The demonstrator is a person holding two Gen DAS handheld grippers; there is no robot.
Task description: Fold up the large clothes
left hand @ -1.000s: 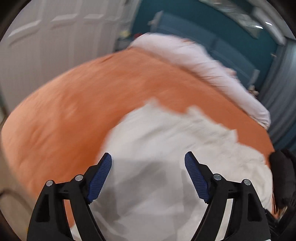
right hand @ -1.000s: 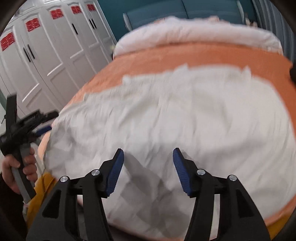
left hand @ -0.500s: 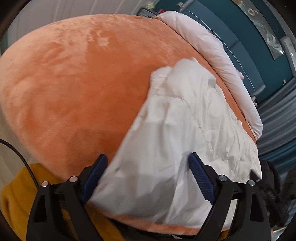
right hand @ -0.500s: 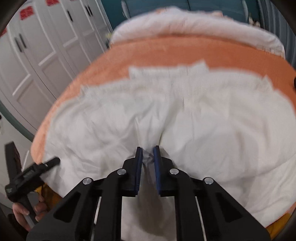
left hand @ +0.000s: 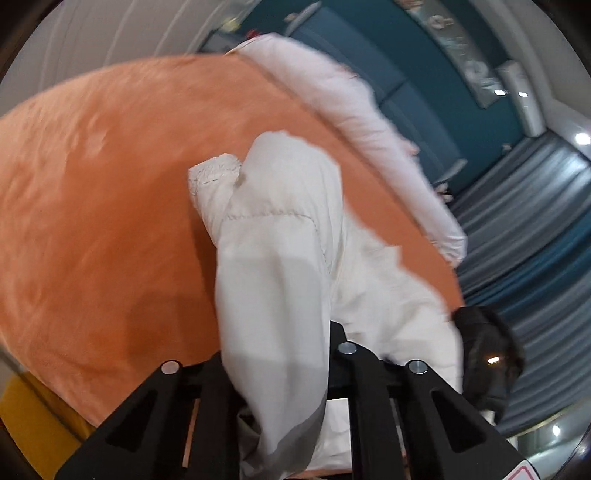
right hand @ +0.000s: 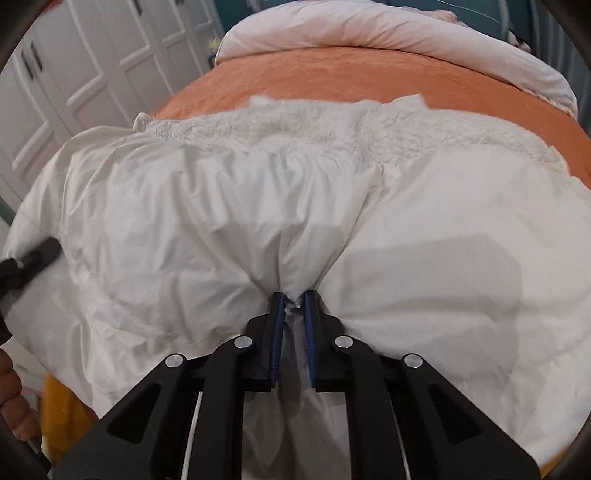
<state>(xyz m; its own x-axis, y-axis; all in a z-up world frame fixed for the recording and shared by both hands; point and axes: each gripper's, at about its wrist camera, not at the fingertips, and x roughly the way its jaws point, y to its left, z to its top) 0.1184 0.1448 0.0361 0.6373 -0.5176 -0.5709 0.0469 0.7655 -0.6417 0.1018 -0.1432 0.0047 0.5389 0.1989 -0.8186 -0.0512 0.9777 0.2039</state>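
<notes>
White wardrobe doors (right hand: 85, 74): panelled, far left of the right wrist view, beyond the bed's edge.

Left gripper (left hand: 275, 354): black frame low in its own view. Fingertips hidden under cloth; a thick fold of the garment runs down between the two arms, so the jaws appear closed on it, though how far cannot be told. In the right wrist view, a blurred black piece (right hand: 27, 264) shows at the left edge on the garment's border.

Orange blanket (left hand: 92, 203): covers the bed, bare to the left of the garment.

White padded jacket (right hand: 184, 221): spread across the near half of the bed, smooth shell towards the camera, fleecy lining (right hand: 314, 129) showing along its far side. In the left wrist view, one part (left hand: 273, 240) is lifted in a rolled bunch.

Right gripper (right hand: 294, 295): jaws nearly together, blue pads (right hand: 276, 317) pinching a gathered tuck of the jacket's shell at its near edge; creases fan out from the pinch.

Pale duvet (right hand: 369, 26): rolled along the bed's far end.

Grey curtains (left hand: 535, 221): far right, left wrist view.
</notes>
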